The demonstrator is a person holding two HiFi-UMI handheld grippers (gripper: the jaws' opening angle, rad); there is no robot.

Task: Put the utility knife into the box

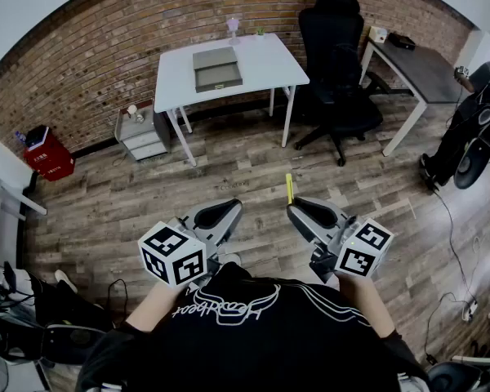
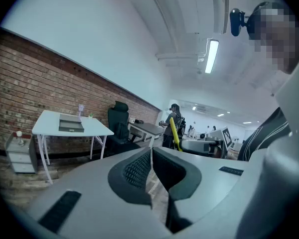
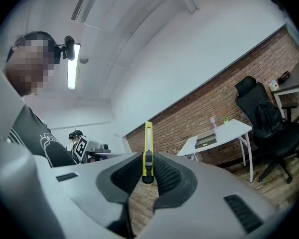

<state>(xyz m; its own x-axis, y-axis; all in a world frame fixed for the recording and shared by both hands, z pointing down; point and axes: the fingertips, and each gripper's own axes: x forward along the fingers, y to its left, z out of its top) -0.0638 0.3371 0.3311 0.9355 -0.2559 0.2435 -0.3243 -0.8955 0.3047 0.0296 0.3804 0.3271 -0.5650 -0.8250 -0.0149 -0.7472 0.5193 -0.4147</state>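
Observation:
A yellow utility knife stands upright between the pads of my right gripper, which is shut on it. From the head view the knife pokes forward out of the right gripper above the wooden floor. My left gripper is level with it to the left, its jaws together with nothing between them. The grey box lies open on a white table several steps ahead by the brick wall. It also shows small in the right gripper view as a box.
A black office chair stands right of the white table, with a grey desk beyond it. A small drawer cabinet and a red bin stand at the left. A person is at the far right. Cables lie on the floor.

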